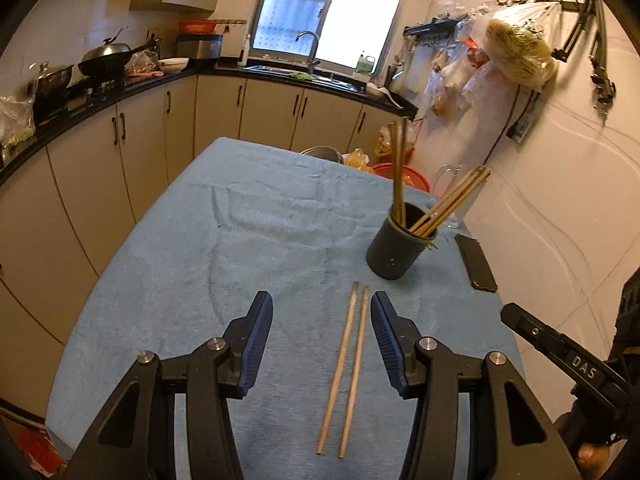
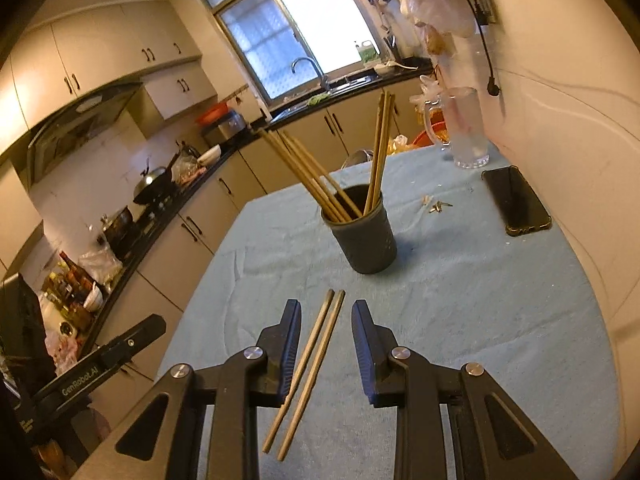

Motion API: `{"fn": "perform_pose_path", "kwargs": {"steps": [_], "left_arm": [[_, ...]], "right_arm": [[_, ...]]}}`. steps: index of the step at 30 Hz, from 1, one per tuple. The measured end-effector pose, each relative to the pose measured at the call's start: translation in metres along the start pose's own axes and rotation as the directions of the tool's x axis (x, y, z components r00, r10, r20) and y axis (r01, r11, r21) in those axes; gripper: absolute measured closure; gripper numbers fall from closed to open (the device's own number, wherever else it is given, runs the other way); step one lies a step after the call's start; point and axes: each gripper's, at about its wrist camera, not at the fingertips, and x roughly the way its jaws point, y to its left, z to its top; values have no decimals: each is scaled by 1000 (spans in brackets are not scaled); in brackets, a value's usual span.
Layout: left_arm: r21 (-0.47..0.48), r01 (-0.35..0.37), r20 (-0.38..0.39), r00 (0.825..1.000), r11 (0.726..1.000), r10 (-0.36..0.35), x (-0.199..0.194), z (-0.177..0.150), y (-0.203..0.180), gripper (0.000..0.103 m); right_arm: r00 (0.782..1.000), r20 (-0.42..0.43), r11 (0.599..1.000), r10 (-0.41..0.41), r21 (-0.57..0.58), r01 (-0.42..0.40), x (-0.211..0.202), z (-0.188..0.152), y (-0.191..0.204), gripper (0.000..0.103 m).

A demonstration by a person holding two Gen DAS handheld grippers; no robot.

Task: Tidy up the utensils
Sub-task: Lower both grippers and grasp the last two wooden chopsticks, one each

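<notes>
- Two chopsticks lie side by side on the blue cloth.
- One dark cup holds more chopsticks.
- Left gripper and right gripper are both wide open, holding nothing.

"das" on right gripper, "genrobot.ai" on left gripper.

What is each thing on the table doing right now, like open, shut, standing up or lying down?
Left gripper: open, empty.
Right gripper: open, empty.
Pair of loose chopsticks: lying flat on the blue cloth, side by side.
Dark utensil cup: upright.
Chopsticks in the cup: standing, leaning on the rim.
Phone: lying flat, screen dark.
Glass mug: upright.
</notes>
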Motion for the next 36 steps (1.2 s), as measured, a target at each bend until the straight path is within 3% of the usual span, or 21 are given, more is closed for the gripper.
{"fn": "perform_pose_path", "kwargs": {"steps": [6,12,19,28,36], "left_arm": [[-27,3,-41,999,1000,-4,21,3,17,51],[-25,11,-99,995,1000,-13,49,1,22,51],[-5,24,-164,986,1000,-24,82,0,22,51],[-25,21,-190,982,999,-26,105,-1,35,51],[-10,29,-206,978,1000,-31,117,-2,37,51]], "right_arm": [[999,-50,1000,8,-25,-10,18,-5,5,74],[988,-151,998,-4,-55,-5,60,-13,8,78],[973,-230,1000,1,0,-1,108,-14,2,80],[931,-363,998,-45,28,59,170,-8,1,79],[887,-428,985,-172,-88,148,218,-7,16,80]]}}
